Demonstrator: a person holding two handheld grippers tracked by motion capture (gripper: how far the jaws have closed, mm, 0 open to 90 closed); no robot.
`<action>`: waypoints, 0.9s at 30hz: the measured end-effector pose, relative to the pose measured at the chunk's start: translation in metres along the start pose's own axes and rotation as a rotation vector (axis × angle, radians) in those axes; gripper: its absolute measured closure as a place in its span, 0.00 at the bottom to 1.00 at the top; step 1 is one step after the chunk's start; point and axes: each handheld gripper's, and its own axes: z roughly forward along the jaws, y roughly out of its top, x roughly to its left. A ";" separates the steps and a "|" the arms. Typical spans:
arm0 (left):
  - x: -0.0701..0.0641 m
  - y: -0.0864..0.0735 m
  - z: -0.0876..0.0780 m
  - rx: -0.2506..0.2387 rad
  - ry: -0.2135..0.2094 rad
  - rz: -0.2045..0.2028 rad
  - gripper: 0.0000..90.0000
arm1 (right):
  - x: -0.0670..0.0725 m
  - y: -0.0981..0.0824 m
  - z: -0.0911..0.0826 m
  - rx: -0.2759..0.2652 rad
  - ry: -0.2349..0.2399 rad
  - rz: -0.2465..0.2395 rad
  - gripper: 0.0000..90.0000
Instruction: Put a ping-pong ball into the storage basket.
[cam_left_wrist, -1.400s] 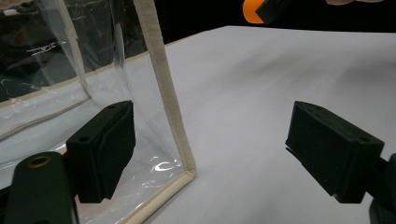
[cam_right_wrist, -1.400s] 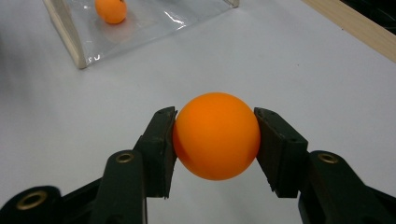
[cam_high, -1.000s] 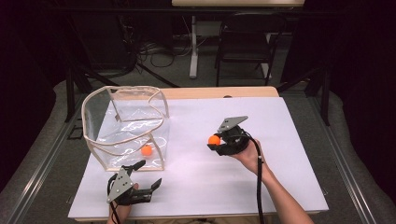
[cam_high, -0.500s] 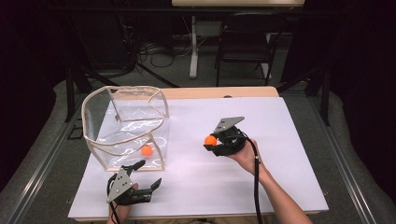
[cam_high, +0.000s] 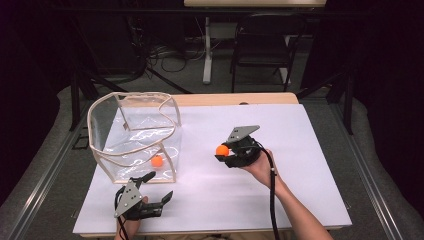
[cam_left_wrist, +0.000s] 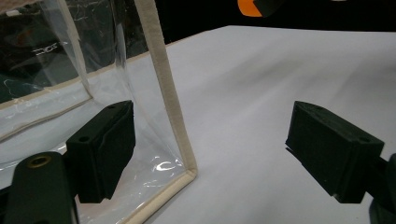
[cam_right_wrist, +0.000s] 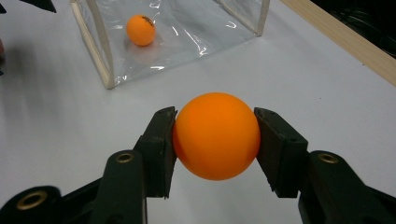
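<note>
high view shows the right gripper (cam_high: 223, 153) clamped on an orange ball (cam_high: 222, 150) above the white tabletop (cam_high: 300, 165), while the left gripper (cam_high: 152, 187) sits with jaws apart just in front of the clear bag (cam_high: 135, 131). left gripper view has its jaws spread wide beside the bag's corner (cam_left_wrist: 161, 93). right gripper view shows both jaws pressing the ball (cam_right_wrist: 216, 135), with a second ball (cam_right_wrist: 140, 30) lying inside the bag (cam_right_wrist: 187, 32) beyond.

Bright, even overhead light on the table (cam_high: 310, 150), dark surroundings, slightly soft focus.
</note>
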 end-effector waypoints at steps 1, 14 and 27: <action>0.000 0.000 0.000 0.001 0.000 0.000 0.18 | 0.000 0.001 0.000 0.001 -0.001 -0.001 0.57; 0.000 0.000 0.000 0.000 0.006 -0.003 0.17 | 0.003 0.006 -0.003 -0.025 -0.001 -0.015 0.57; 0.001 0.000 0.000 -0.001 0.005 -0.003 0.17 | 0.004 0.016 -0.005 -0.047 -0.010 -0.031 0.57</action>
